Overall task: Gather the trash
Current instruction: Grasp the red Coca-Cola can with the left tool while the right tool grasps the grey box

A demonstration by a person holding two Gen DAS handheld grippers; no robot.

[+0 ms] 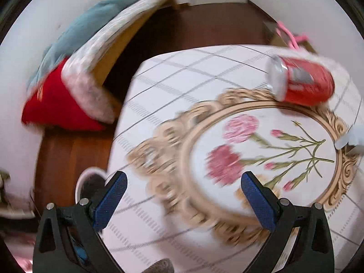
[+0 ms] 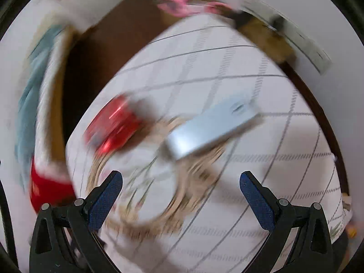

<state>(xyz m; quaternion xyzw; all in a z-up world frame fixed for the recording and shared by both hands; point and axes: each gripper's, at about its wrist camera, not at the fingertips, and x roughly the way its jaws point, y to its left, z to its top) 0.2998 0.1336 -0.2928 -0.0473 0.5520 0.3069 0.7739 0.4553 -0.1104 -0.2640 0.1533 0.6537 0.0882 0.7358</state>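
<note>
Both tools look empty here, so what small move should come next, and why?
Probably move the left tool forward and to the right toward the red can lying on its side on the tablecloth. Both it and the right tool are open and hold nothing, and the can lies well ahead of it, untouched.

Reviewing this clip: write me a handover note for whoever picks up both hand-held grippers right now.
Left hand-held gripper: open, empty, above the table.
Right hand-held gripper: open, empty.
Red aluminium soda can lies on its side on the white checked tablecloth, at the floral medallion's edge.
Flat pale grey-blue carton lies beside the can.
Nothing is gripped; no bin is clearly visible.
Left: pick up both items. Both views are blurred.
</note>
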